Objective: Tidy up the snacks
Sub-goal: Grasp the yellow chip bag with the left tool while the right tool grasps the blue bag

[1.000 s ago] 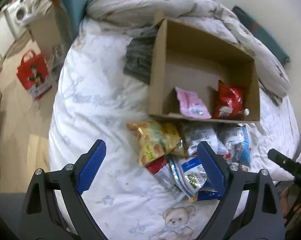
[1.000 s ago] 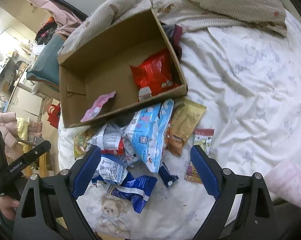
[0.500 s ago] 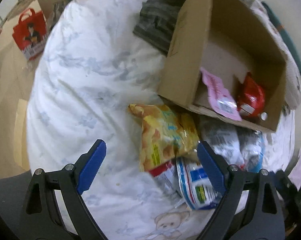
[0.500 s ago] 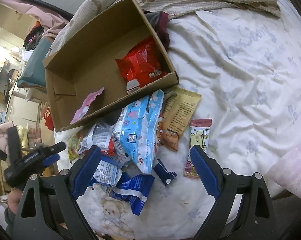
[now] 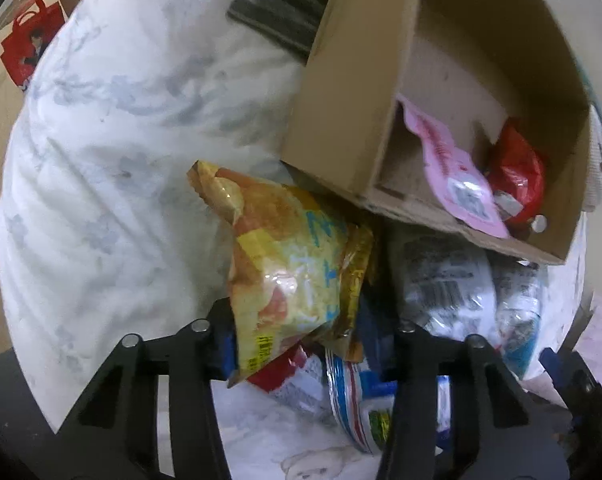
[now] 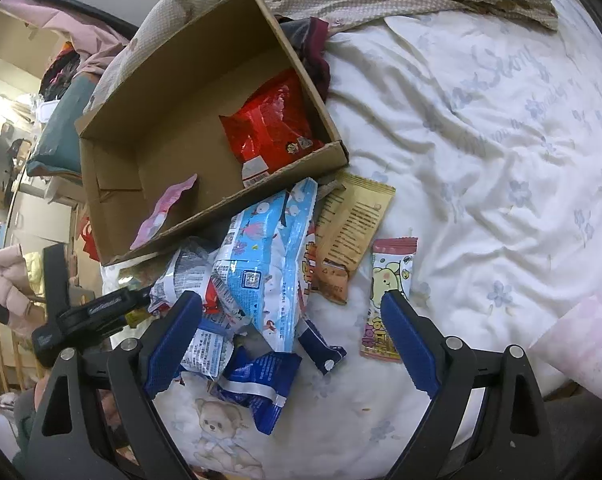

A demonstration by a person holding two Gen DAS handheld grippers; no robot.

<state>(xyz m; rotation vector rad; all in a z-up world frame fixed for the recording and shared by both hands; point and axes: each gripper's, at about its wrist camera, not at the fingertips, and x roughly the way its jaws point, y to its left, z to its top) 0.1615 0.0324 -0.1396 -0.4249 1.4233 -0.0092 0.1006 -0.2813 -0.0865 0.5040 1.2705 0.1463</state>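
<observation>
The left gripper (image 5: 301,344) has just been closing and now pinches the lower end of the yellow chip bag (image 5: 289,264), right at the near corner of the cardboard box (image 5: 341,120). The right gripper (image 6: 291,340) hovers spread wide over the snack pile (image 6: 261,264) just in front of that box, gripping nothing.

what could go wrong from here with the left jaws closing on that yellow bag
1. The left gripper has just been closing its jaws around the lower end of the puffy yellow snack bag; squeezing harder might crush the contents or burst the bag.
2. The bag's upper edge lies close under the cardboard box corner, so lifting it may snag or nudge the box.
3. Other packets, such as the red packet, lie under it and could be dragged along.
</observation>
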